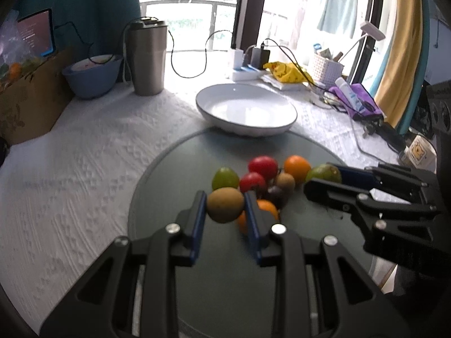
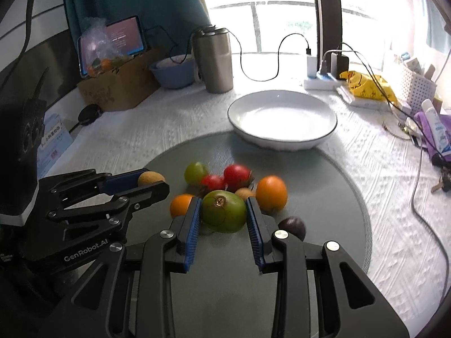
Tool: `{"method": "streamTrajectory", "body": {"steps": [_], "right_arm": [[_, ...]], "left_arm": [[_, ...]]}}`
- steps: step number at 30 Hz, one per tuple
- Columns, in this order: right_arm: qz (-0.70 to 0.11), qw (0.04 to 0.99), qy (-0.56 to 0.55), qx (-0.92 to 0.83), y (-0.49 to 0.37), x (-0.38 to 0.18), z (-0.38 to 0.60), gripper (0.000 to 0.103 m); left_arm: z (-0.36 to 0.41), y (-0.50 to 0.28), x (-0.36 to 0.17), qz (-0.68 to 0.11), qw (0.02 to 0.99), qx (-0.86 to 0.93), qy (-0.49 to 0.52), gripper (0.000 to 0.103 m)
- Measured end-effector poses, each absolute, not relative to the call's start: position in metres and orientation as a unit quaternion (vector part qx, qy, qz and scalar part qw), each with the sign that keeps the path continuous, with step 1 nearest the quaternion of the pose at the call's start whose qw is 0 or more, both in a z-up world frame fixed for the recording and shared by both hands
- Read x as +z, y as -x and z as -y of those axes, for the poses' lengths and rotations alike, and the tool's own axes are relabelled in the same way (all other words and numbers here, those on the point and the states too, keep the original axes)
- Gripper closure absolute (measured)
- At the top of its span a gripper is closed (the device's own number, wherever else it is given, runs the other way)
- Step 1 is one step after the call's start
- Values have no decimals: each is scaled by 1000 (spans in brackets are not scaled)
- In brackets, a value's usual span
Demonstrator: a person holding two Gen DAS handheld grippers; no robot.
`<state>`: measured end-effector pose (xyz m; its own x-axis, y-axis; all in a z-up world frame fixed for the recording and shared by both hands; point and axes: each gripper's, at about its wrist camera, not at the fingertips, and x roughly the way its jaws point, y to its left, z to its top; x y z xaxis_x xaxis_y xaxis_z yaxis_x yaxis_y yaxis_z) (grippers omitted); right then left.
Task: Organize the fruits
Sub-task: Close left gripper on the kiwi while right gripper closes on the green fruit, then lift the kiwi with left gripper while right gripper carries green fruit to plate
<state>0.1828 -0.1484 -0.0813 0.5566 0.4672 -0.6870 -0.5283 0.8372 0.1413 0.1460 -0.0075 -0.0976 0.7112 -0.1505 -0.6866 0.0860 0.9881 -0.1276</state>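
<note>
progress: early, white bowl [image 1: 293,114] at far side holds nothing | left gripper [image 1: 224,207] clamped on kiwi [image 1: 225,204] | right gripper [image 2: 224,211] clamped on green fruit [image 2: 224,211] | remaining fruits [image 2: 236,175] heaped on near grey mat [image 2: 324,197]

Steel tumbler [image 1: 148,56], blue bowl [image 1: 91,80], perhaps chargers [image 1: 249,59].

Left tongs [image 1: 225,207] and right tongs [image 2: 224,211] both clamped, angled downward, side by side.

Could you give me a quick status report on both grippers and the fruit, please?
Left gripper shut on kiwi. Right gripper shut on green fruit. White bowl empty, path clear. Remaining fruit on grey mat.
</note>
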Motion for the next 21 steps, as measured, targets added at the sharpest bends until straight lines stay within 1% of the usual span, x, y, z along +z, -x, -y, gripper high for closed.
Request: {"method": "streamTrajectory", "body": {"steps": [21], "right_arm": [[-346, 903, 32, 253, -254, -64, 165, 69]], "left_arm": [[-2, -215, -81, -361, 927, -85, 59, 75]]}}
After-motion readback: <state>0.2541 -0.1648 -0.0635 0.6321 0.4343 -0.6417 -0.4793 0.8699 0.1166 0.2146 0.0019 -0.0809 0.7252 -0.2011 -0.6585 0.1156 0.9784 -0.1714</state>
